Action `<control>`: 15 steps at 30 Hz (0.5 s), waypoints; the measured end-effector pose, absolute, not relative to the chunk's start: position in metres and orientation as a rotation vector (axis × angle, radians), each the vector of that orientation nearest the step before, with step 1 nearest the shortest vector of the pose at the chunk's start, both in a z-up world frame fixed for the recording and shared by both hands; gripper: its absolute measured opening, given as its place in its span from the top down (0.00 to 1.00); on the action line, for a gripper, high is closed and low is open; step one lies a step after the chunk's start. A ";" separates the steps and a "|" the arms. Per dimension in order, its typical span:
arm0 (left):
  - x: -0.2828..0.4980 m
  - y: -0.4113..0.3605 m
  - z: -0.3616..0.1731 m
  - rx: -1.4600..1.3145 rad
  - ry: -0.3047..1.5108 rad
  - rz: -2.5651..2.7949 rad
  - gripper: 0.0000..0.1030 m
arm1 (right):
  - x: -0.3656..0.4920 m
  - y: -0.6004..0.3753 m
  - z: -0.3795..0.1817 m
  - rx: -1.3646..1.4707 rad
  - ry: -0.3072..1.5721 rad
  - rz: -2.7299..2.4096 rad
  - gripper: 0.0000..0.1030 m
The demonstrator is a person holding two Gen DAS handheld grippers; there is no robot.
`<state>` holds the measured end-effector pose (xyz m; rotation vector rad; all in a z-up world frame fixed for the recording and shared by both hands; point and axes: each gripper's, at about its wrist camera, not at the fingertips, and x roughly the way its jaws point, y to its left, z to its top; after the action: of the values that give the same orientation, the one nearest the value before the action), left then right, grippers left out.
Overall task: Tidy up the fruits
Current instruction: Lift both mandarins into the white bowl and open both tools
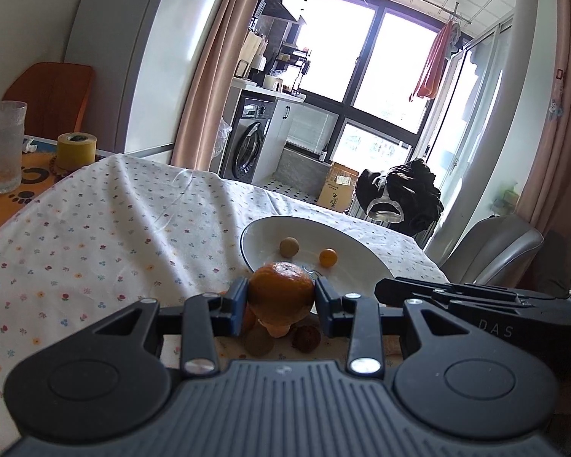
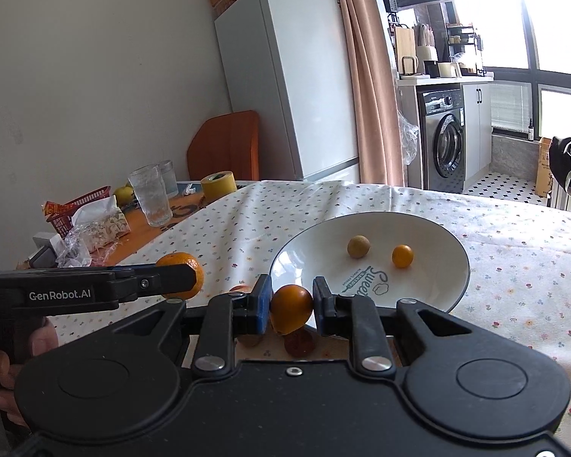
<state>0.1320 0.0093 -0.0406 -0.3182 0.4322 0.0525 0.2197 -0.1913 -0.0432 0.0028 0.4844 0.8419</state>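
We had both grippers closed on fruit: left gripper (image 1: pixel 281 297) on a mandarin (image 1: pixel 281 285), right gripper (image 2: pixel 291 302) on a small orange (image 2: pixel 291 302), the plate (image 2: pixel 453 255) lying just beyond the right one.

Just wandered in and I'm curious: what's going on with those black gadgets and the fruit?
A person is sorting fruit with two handheld grippers. The left gripper has its jaws shut on a mandarin, and the right gripper is shut on a smaller orange fruit, both just short of the white plate. The plate already holds a brownish fruit and a tiny orange one. More fruit lies on the tablecloth.
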 end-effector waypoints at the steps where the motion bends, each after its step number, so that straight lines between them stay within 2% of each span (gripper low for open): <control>1: 0.134 0.009 -0.039 -0.312 0.431 0.054 0.65 | 0.221 -0.192 -0.042 0.006 0.481 0.842 0.79; 15: 0.174 0.006 -0.027 -0.266 0.435 0.062 0.65 | 0.262 -0.196 -0.031 0.071 0.446 0.829 0.79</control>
<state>0.1745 0.0063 -0.0266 -0.2663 0.4351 0.0623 0.2617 -0.1963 -0.0313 0.0706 0.4460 0.8291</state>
